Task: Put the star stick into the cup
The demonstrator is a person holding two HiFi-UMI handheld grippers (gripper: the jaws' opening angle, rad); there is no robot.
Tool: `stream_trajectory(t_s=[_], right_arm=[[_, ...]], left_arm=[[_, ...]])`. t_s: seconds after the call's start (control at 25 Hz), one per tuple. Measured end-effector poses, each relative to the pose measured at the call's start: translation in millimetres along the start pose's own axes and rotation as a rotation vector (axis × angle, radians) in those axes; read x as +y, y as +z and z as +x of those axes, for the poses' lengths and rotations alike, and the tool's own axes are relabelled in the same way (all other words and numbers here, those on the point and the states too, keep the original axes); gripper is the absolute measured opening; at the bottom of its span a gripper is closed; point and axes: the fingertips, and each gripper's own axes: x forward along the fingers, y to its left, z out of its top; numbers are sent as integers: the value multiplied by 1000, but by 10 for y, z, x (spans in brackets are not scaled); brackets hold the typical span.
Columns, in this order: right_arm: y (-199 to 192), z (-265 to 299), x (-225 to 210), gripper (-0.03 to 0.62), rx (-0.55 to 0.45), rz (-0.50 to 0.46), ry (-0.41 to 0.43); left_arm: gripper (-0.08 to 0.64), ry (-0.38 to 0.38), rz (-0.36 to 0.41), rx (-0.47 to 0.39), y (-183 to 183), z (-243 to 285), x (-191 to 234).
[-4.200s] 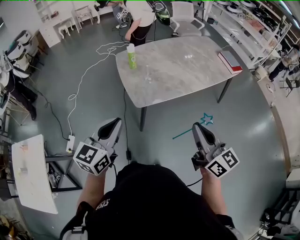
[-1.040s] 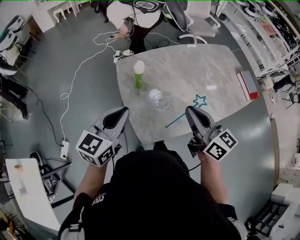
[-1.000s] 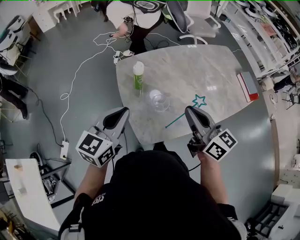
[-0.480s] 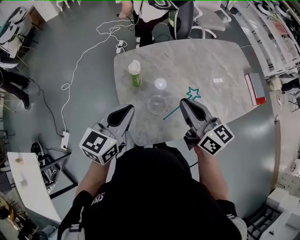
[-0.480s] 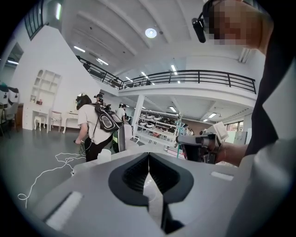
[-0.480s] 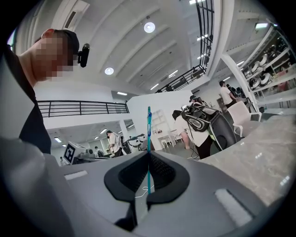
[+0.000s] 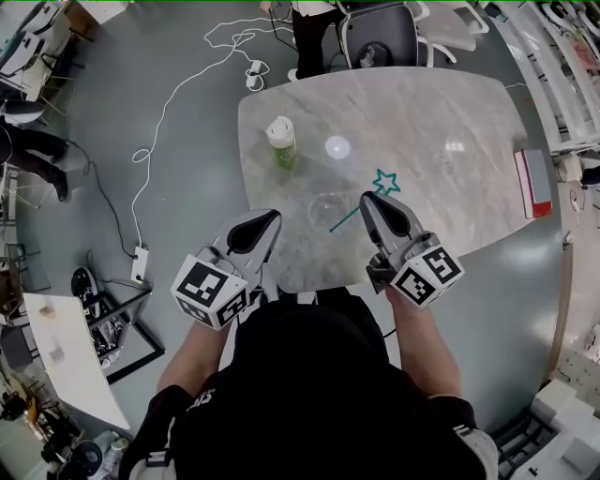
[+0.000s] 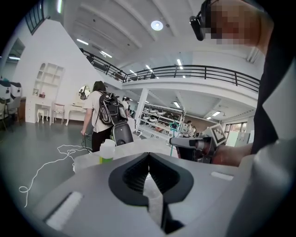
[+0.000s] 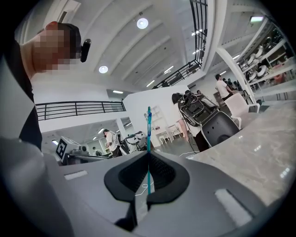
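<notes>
The star stick (image 7: 347, 218) is a thin teal rod with a star outline (image 7: 385, 181) at its far end. My right gripper (image 7: 367, 201) is shut on it over the marble table (image 7: 422, 122). In the right gripper view the stick (image 9: 148, 134) rises straight up out of the closed jaws of the right gripper (image 9: 148, 156). A clear cup (image 7: 325, 208) stands near the table's front edge, just left of the stick's lower end. My left gripper (image 7: 269, 217) hovers at the table's front left edge. Its jaws (image 8: 148, 156) meet with nothing between them.
A green bottle with a white cap (image 7: 281, 142) stands left of the cup; it also shows in the left gripper view (image 8: 107, 151). A red and white book (image 7: 532, 183) lies at the table's right edge. A chair (image 7: 375, 33) and a person (image 7: 314, 14) are behind the table, and cables (image 7: 187, 84) lie on the floor.
The table has come closer under both grippers. My right gripper, still holding the stick, now sits beside the cup, which was farther ahead before. The left gripper stays shut.
</notes>
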Motion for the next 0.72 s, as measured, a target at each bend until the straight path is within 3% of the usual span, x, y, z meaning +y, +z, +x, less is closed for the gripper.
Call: stream_trajectory(t_s=[0.72], right_arm=[[-540, 479, -214, 17, 86, -65, -42]], left_arm=[[3, -17, -16, 44, -513, 227, 410]])
